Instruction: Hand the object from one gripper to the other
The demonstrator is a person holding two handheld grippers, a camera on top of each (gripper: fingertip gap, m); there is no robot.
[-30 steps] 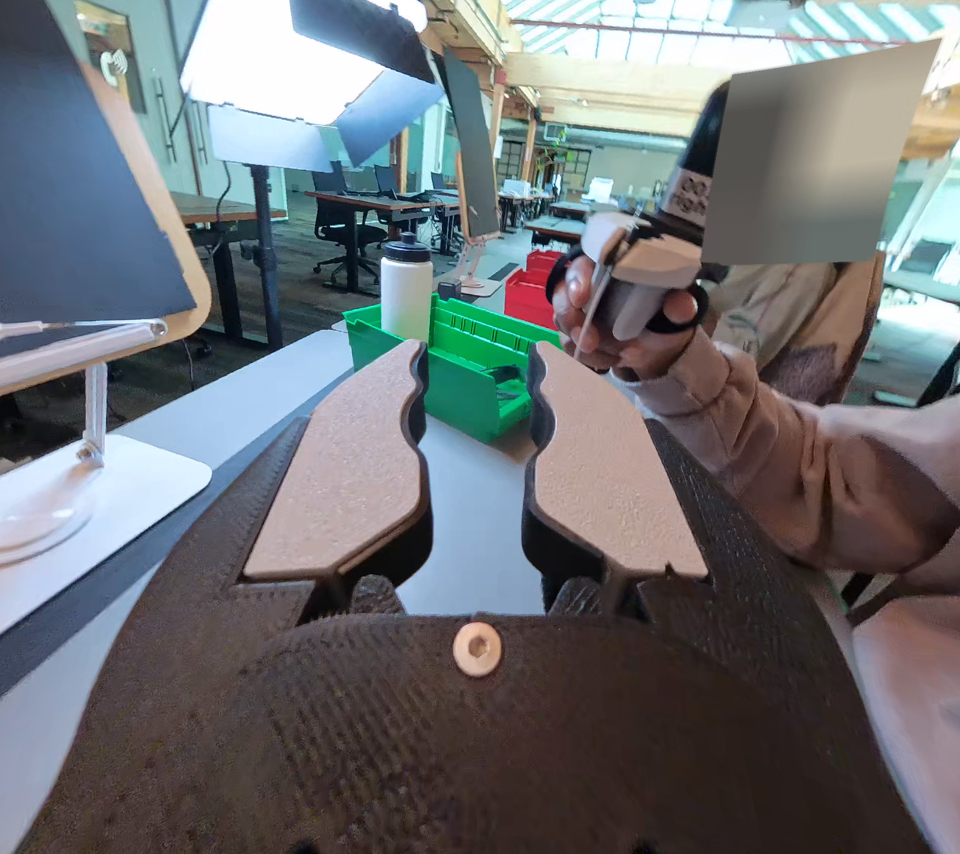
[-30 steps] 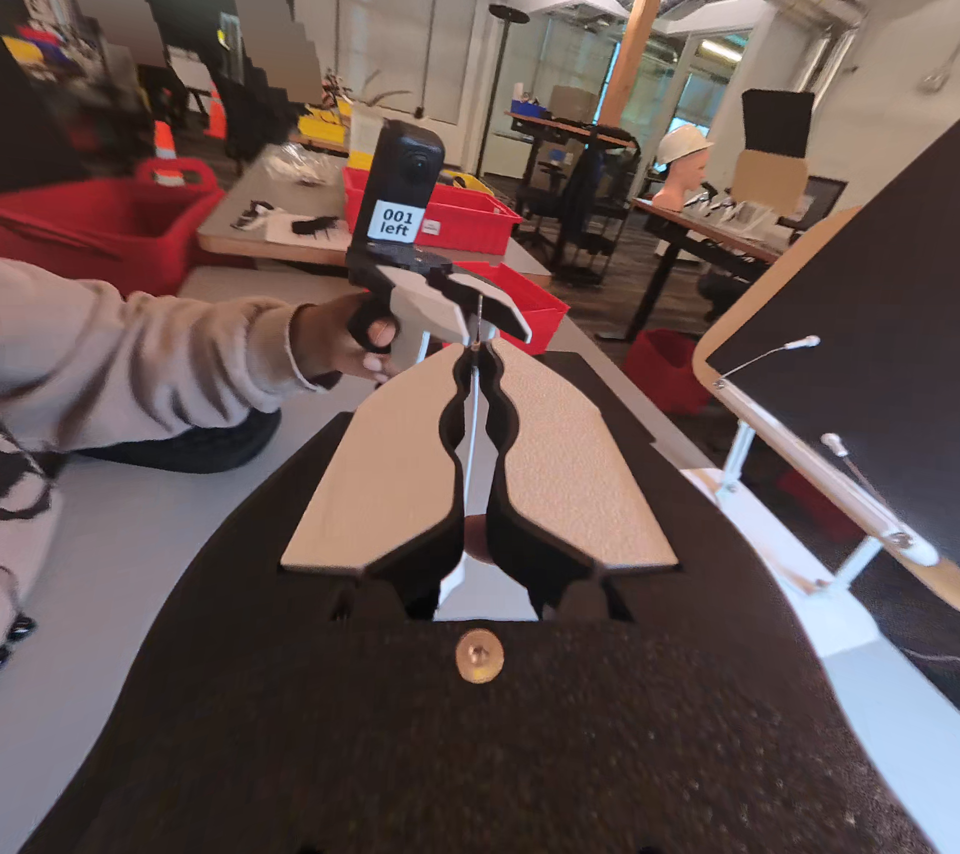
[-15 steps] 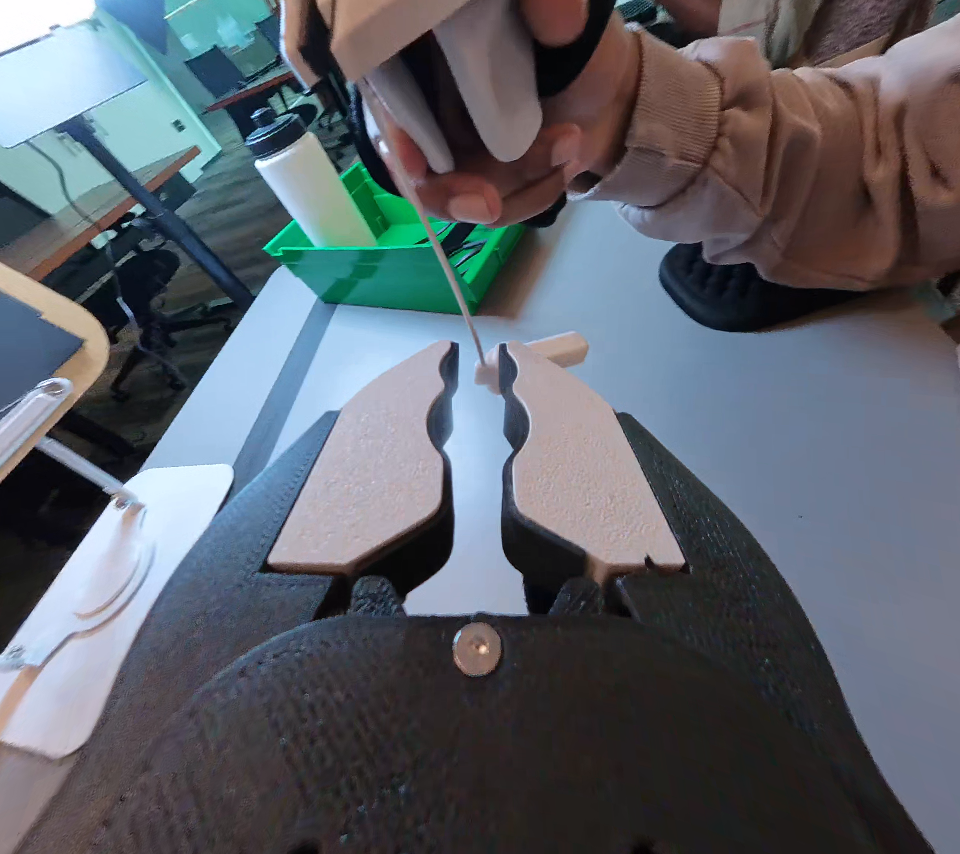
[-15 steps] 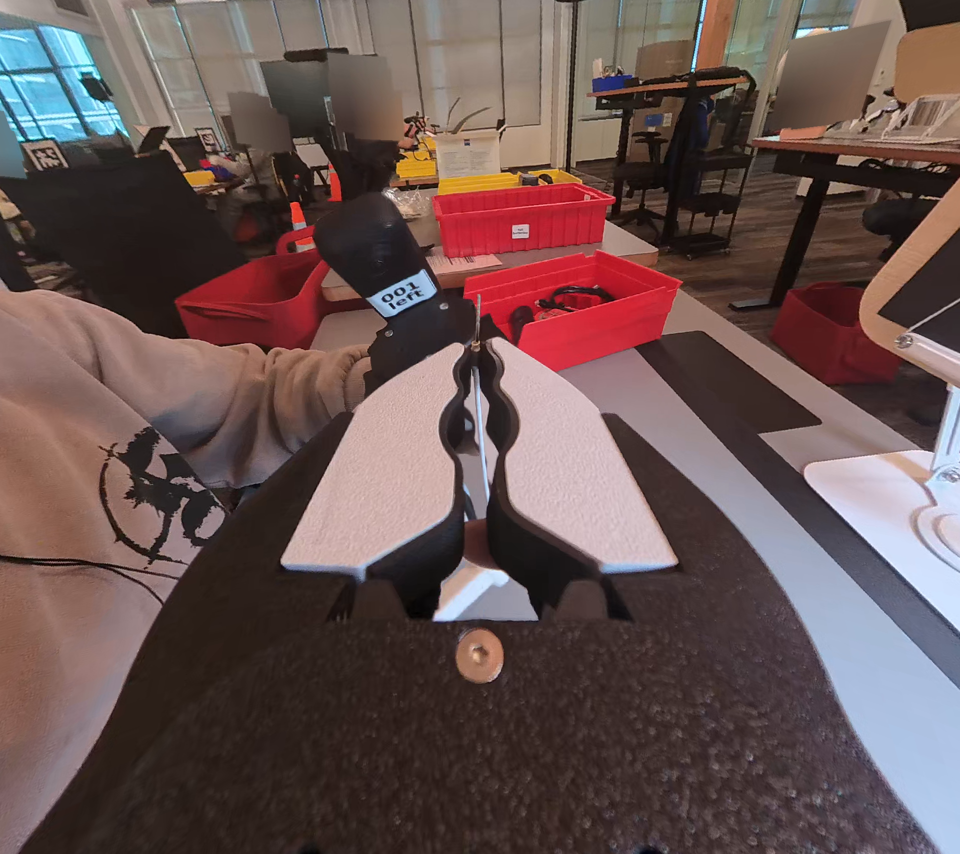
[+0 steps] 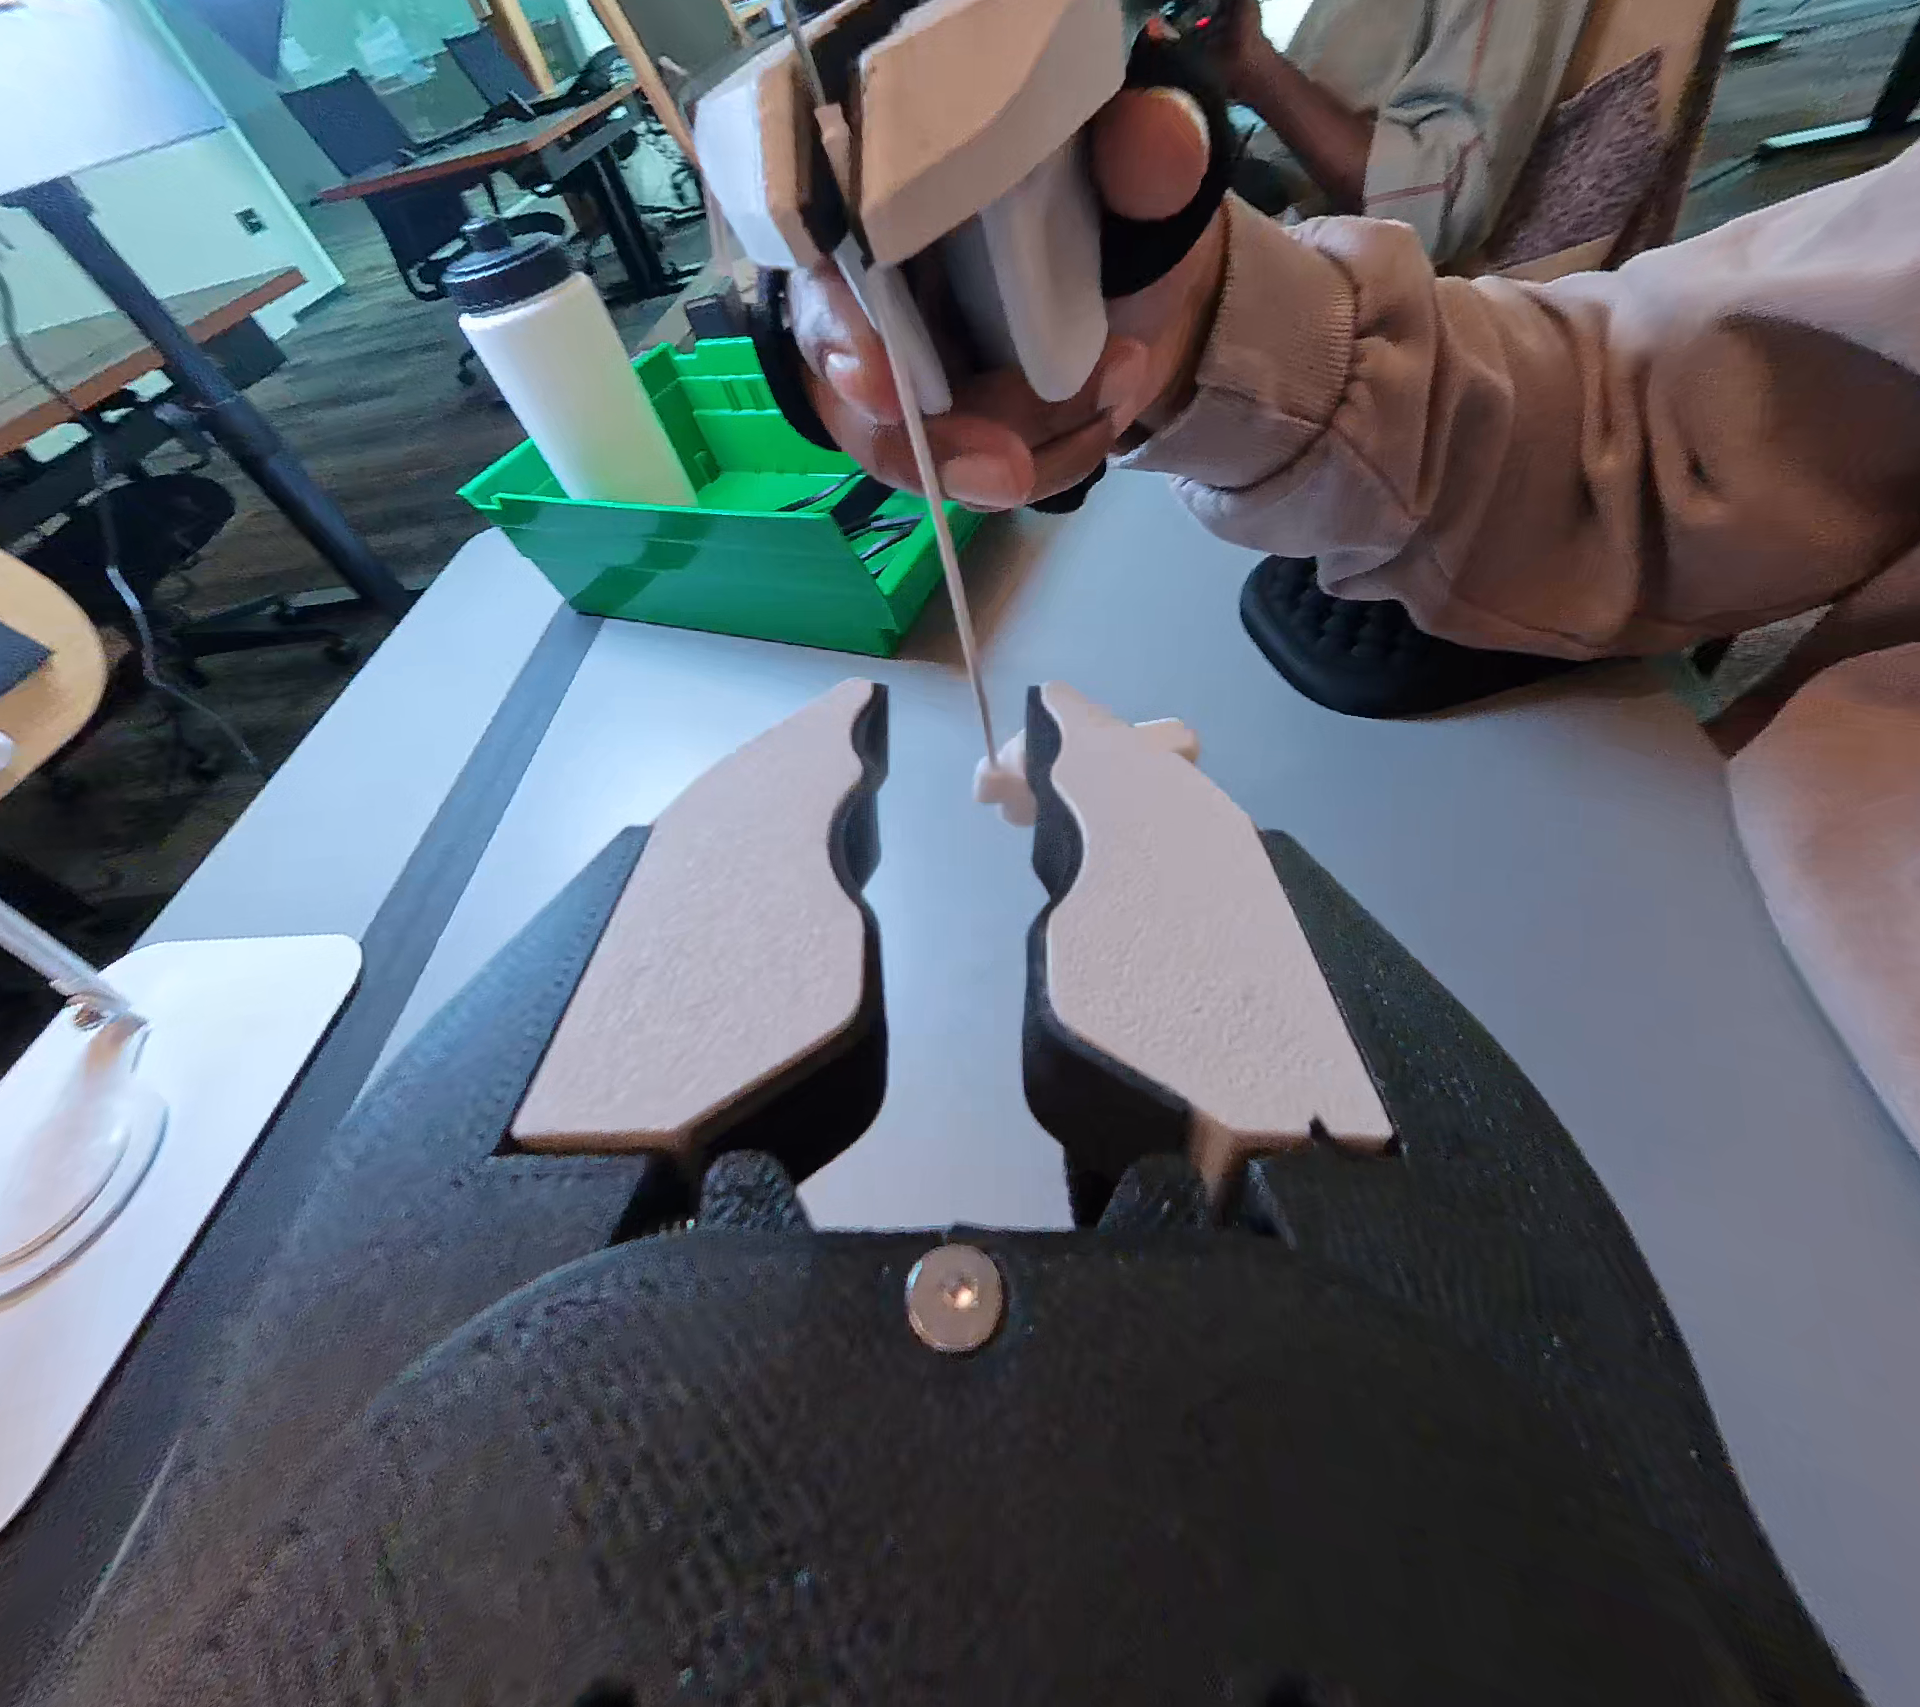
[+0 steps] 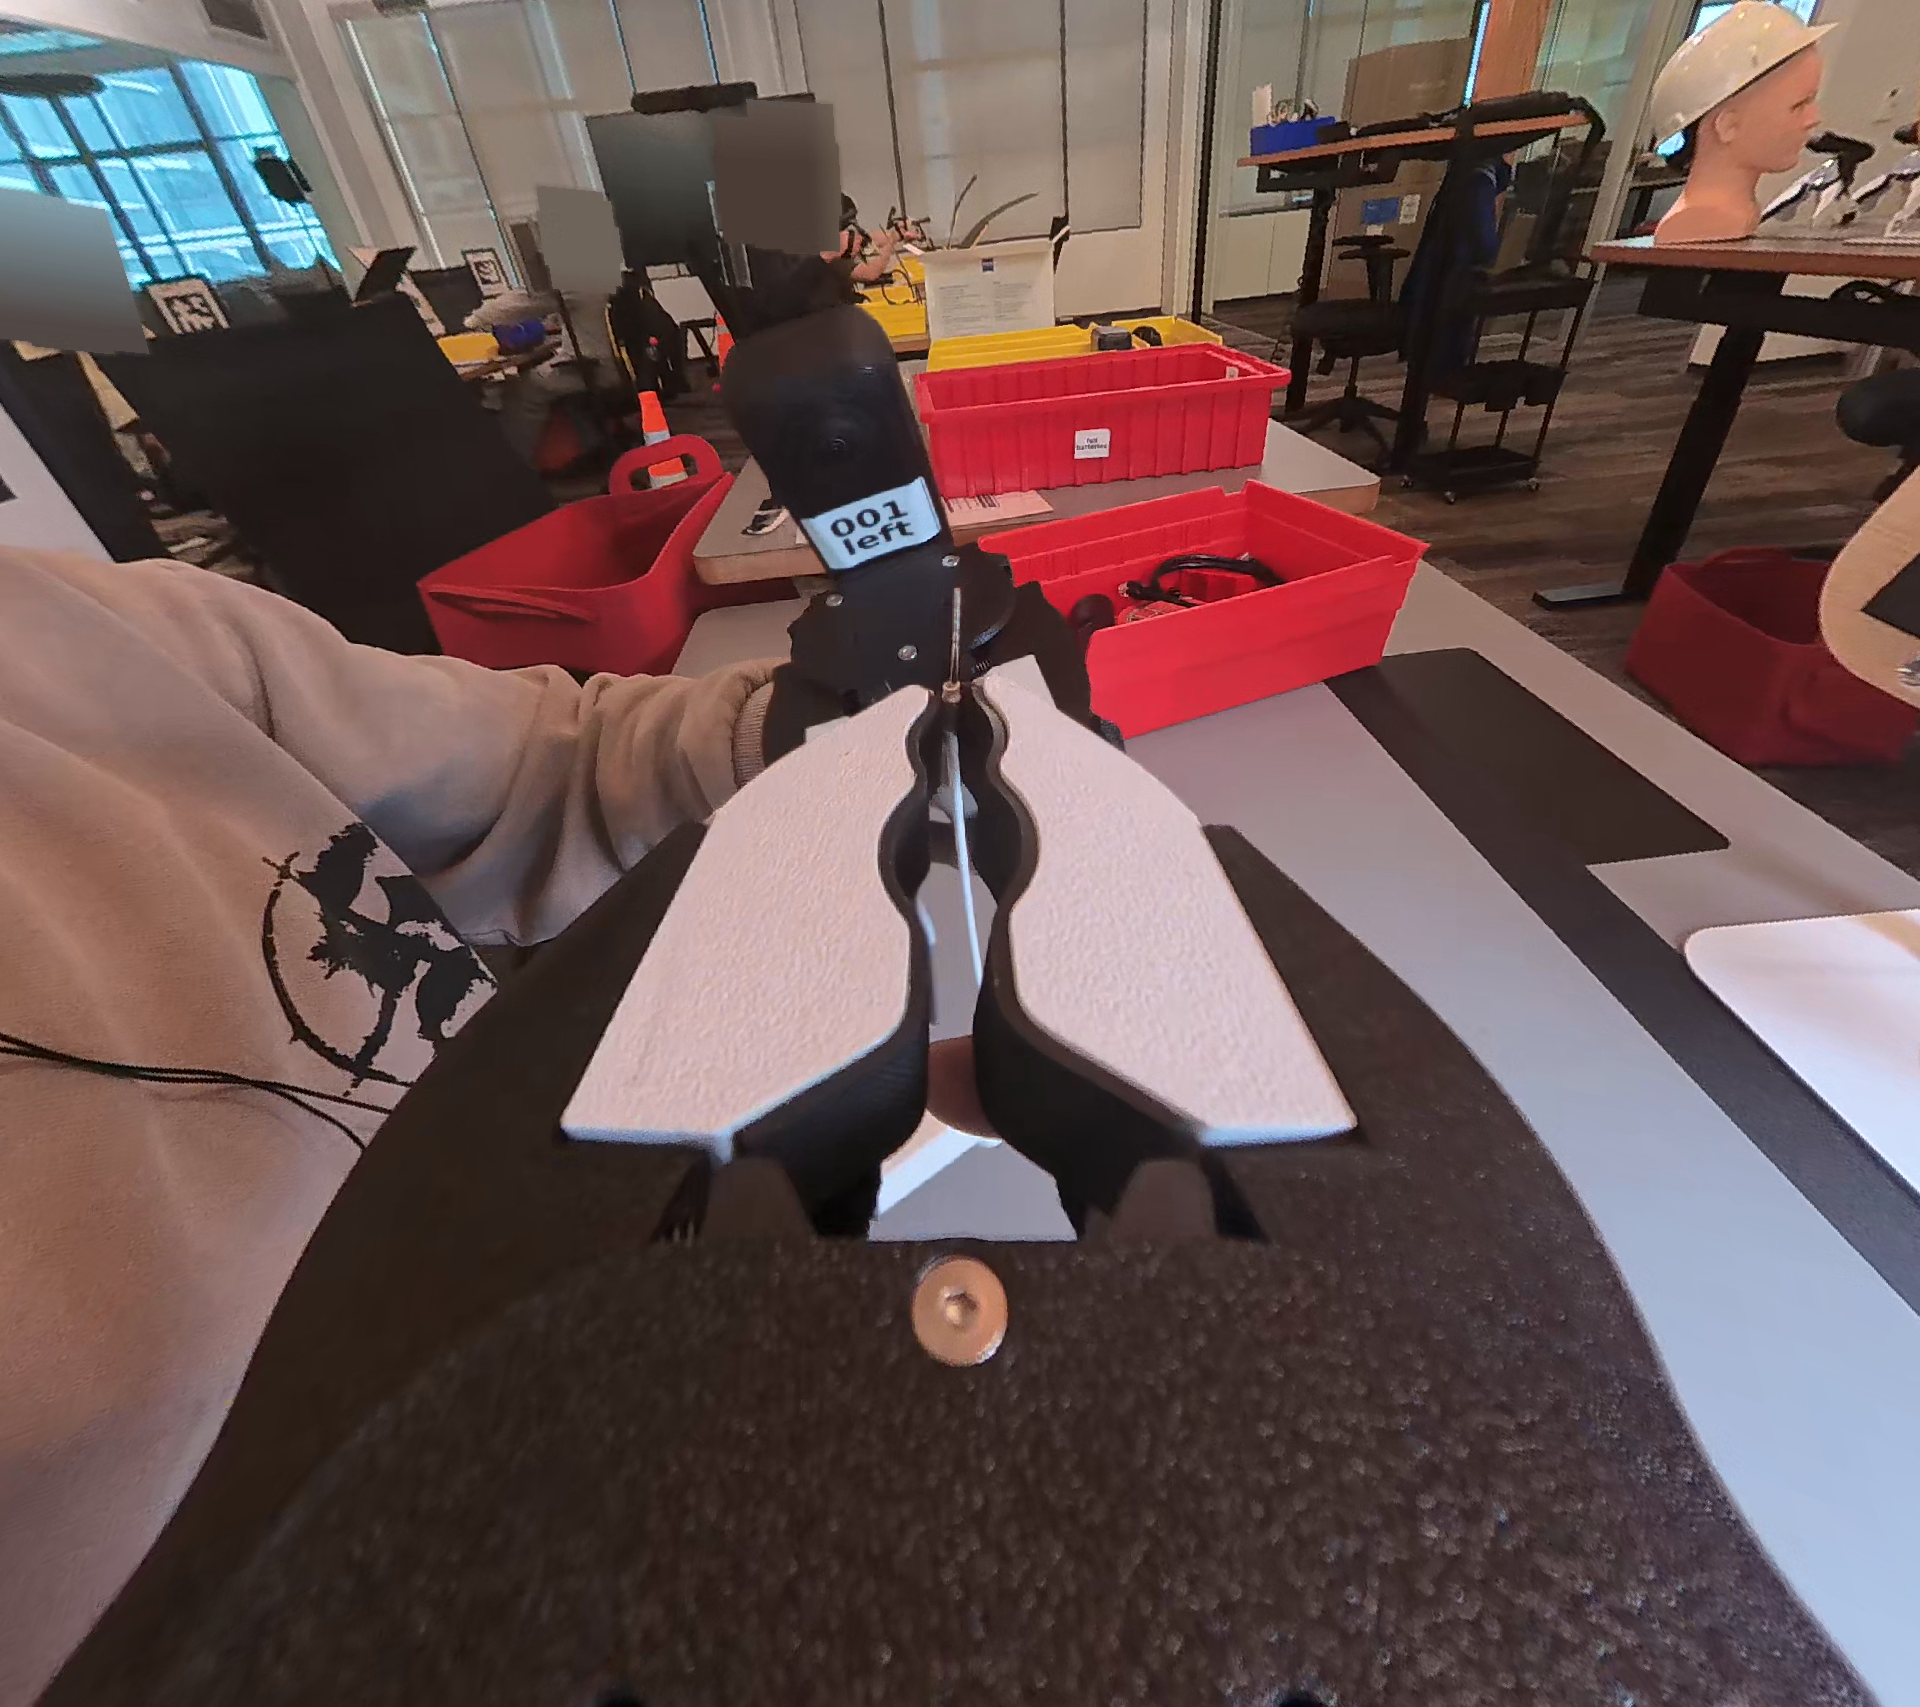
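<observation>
My right hand-held gripper was clamped on a thin white rod, whose lower end hung between the parted fingers of my left hand-held gripper, just beside its right fingertip, above the grey surface near a green bin.

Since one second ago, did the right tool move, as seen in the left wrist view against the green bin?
Yes. The right tool came closer and now hangs high over the green bin, its thin white rod reaching down between the left tool's fingers.
</observation>
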